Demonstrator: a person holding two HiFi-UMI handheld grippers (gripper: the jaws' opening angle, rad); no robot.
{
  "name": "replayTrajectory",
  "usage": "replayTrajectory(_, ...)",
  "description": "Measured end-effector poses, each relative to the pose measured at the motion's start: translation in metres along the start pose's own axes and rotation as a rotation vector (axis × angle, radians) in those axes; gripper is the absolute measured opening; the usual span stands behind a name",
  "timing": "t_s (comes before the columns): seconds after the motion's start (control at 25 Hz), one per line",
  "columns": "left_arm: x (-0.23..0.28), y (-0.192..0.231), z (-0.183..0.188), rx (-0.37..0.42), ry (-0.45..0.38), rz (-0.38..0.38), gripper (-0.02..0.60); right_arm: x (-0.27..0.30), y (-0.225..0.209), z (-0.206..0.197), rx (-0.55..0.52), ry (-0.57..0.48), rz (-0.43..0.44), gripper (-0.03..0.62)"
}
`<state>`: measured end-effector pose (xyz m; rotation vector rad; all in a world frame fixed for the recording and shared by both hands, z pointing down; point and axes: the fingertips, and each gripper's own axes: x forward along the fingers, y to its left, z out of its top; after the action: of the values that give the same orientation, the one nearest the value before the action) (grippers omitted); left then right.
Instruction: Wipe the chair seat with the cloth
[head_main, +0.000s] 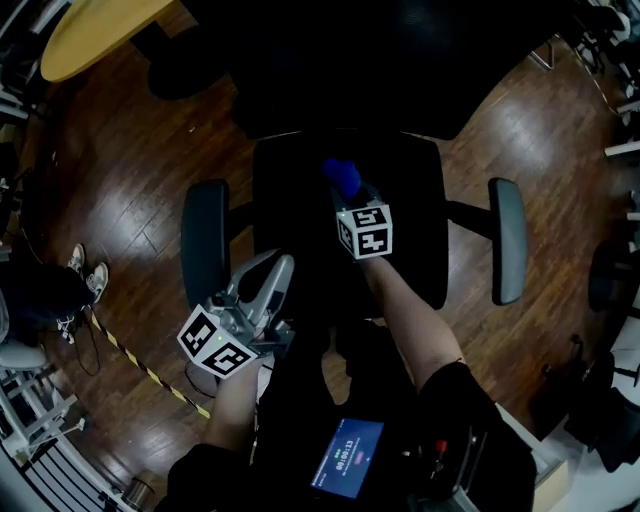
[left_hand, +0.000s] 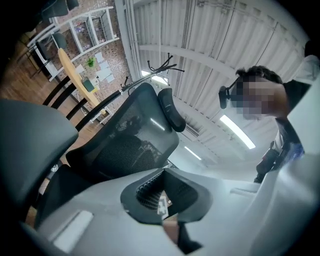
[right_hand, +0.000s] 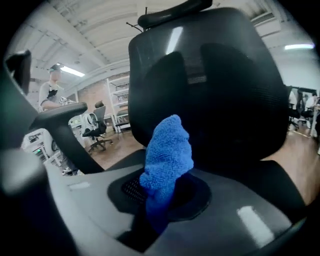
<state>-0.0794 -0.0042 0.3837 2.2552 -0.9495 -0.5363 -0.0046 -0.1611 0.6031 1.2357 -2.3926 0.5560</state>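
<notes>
The black office chair's seat (head_main: 400, 210) lies in the middle of the head view, between its two armrests. My right gripper (head_main: 352, 195) hovers over the seat's middle, shut on a blue cloth (head_main: 342, 178) that sticks out past its tips. In the right gripper view the cloth (right_hand: 167, 155) stands bunched between the jaws of that gripper (right_hand: 162, 192), facing the mesh backrest (right_hand: 215, 85). My left gripper (head_main: 280, 272) is near the seat's front left corner, beside the left armrest (head_main: 205, 240); it (left_hand: 165, 192) looks shut and holds nothing, tilted up toward the backrest (left_hand: 130, 142).
The right armrest (head_main: 508, 240) flanks the seat. A wooden floor surrounds the chair, with a pale round table (head_main: 95, 30) at the top left, shoes (head_main: 88, 272) and striped tape (head_main: 140, 365) at the left. A lit screen (head_main: 348, 458) sits on my chest. Another person (right_hand: 50, 90) stands far off.
</notes>
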Motion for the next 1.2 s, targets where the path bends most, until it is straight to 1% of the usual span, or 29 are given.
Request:
replayTrajectory(0.12, 0.008, 0.005, -0.002, -0.004, 0.012, -0.018, -0.009, 0.067, 0.042, 0.02, -0.033, 0.046, 0.123, 0.083)
replayTrajectory(0.2, 0.011, 0.006, -0.003, -0.005, 0.019, -0.03, -0.009, 0.097, 0.067, 0.026, -0.043, 0.064, 0.177, 0.083)
replayTrajectory(0.28, 0.013, 0.009, -0.002, -0.011, 0.012, -0.032, -0.009, 0.119, 0.087, 0.023, -0.052, 0.084, 0.218, 0.083)
replayTrajectory(0.36, 0.014, 0.013, 0.0, -0.015, 0.002, -0.031, -0.009, 0.133, 0.1, 0.012, -0.071, 0.111, 0.236, 0.084)
replayTrajectory(0.44, 0.012, 0.015, 0.003, -0.012, -0.008, -0.034, -0.009, 0.138, 0.103, 0.009, -0.096, 0.113, 0.226, 0.084)
replayTrajectory(0.52, 0.011, 0.017, 0.003, -0.009, -0.01, -0.032, -0.009, 0.137, 0.099, 0.009, -0.093, 0.11, 0.208, 0.084)
replayTrajectory(0.6, 0.01, 0.017, 0.002, -0.011, -0.006, -0.028, -0.009, 0.134, 0.08, 0.006, -0.069, 0.128, 0.152, 0.084)
replayTrajectory(0.68, 0.009, 0.016, 0.003, -0.012, -0.004, -0.027, -0.009, 0.125, 0.039, -0.001, -0.028, 0.15, 0.06, 0.084)
replayTrajectory(0.84, 0.009, 0.015, 0.003, -0.014, 0.005, -0.027, -0.009, 0.083, -0.073, -0.016, 0.047, 0.191, -0.152, 0.084)
replayTrajectory(0.96, 0.008, 0.017, 0.001, -0.018, 0.012, -0.023, -0.009, 0.031, -0.157, -0.025, 0.085, 0.206, -0.316, 0.084)
replayTrajectory(1.04, 0.008, 0.018, 0.001, -0.014, 0.018, -0.022, -0.009, -0.005, -0.202, -0.027, 0.104, 0.199, -0.409, 0.084)
replayTrajectory(1.12, 0.009, 0.018, 0.002, -0.011, 0.023, -0.02, -0.009, -0.032, -0.23, -0.027, 0.118, 0.182, -0.462, 0.084)
replayTrajectory(1.2, 0.009, 0.019, 0.002, -0.009, 0.025, -0.016, -0.009, -0.051, -0.244, -0.028, 0.138, 0.166, -0.497, 0.084)
